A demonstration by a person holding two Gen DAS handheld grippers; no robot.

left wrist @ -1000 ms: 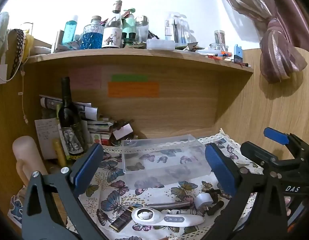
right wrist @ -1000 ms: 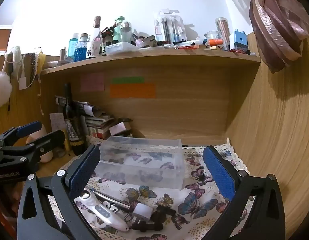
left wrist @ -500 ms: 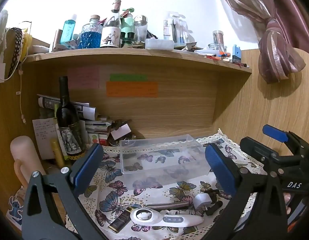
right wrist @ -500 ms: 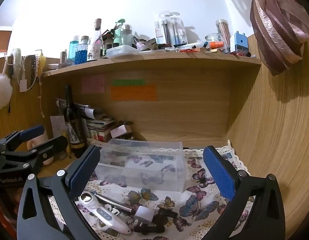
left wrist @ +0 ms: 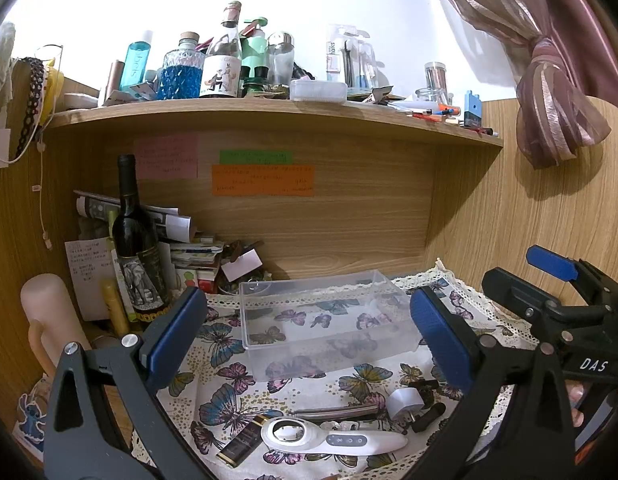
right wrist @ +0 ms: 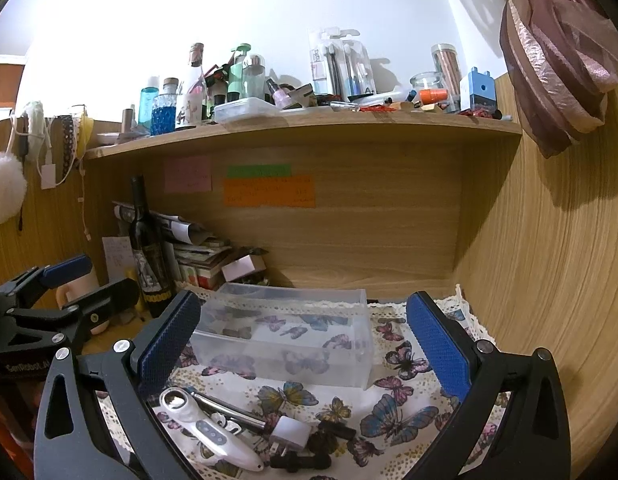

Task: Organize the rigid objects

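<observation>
Both the left gripper (left wrist: 305, 336) and right gripper (right wrist: 303, 340) hang wide apart, holding nothing. The clear bin (left wrist: 325, 320) sits empty on the cloth (right wrist: 389, 404), with the white wand (left wrist: 333, 438) and plug (right wrist: 289, 432) near it (a tangled pile). Best take the wand by its narrow handle first.

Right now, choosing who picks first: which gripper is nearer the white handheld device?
Left. The white handheld device lies centred just ahead of the left gripper, between its open jaws; for the right gripper it sits off by the left jaw.
</observation>
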